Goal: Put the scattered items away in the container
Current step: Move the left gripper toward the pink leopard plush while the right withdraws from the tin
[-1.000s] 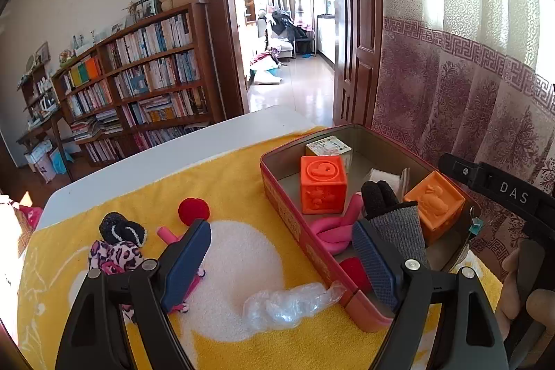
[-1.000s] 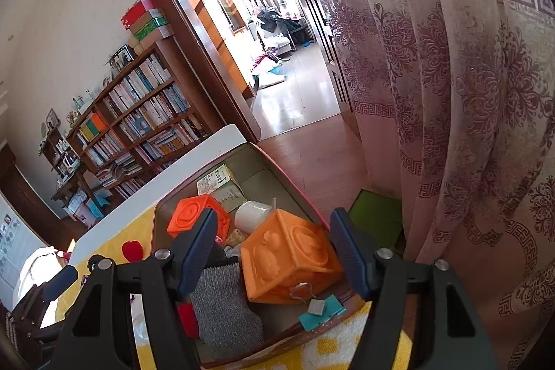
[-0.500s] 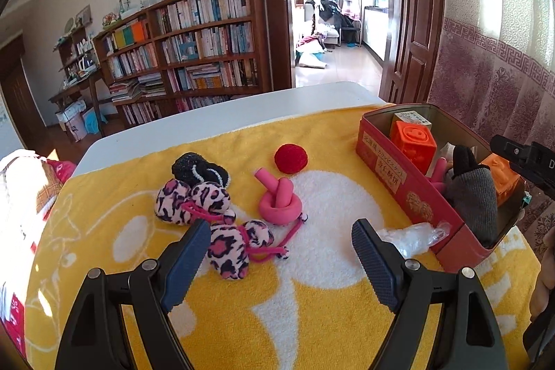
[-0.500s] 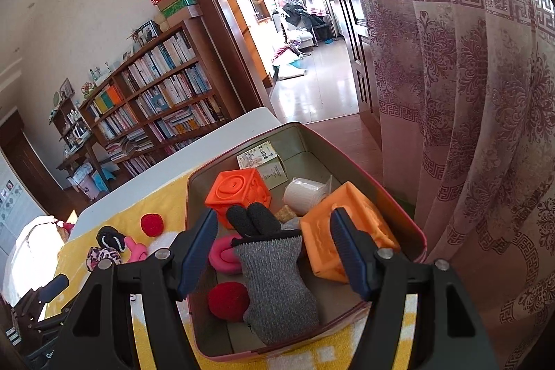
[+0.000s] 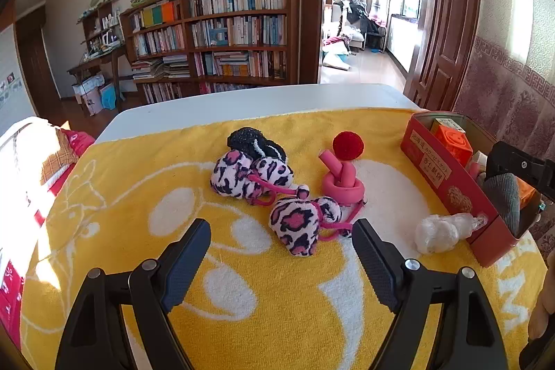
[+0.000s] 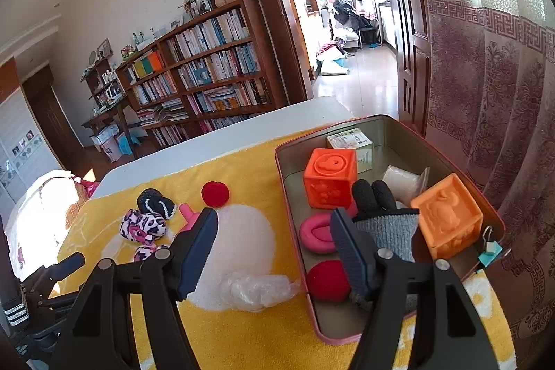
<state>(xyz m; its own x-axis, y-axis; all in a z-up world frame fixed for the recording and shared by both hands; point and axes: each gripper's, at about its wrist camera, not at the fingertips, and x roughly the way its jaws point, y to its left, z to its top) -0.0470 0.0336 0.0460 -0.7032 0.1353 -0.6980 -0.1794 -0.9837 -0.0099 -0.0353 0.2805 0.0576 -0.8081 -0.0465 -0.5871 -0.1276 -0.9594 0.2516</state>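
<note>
Our left gripper (image 5: 281,254) has its fingers wide apart and empty above the fluffy yellow towel (image 5: 242,318), just before the plush leopard-print toys (image 5: 295,224). Our right gripper (image 6: 274,245) is also open and holds nothing, over the near wall of the red metal tin (image 6: 312,311), where orange embossed cubes (image 6: 331,177) and a grey knitted glove (image 6: 388,227) lie. A crumpled plastic bag (image 6: 258,292) touches the tin outside. The white surface (image 5: 242,106) faces wooden bookshelves (image 5: 222,33).

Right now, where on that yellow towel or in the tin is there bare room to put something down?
Bare towel lies left of the leopard plush toys. In the red tin, the far corner right of the small carton is bare. The rest is crowded: orange cubes, grey glove, red ball.
</note>
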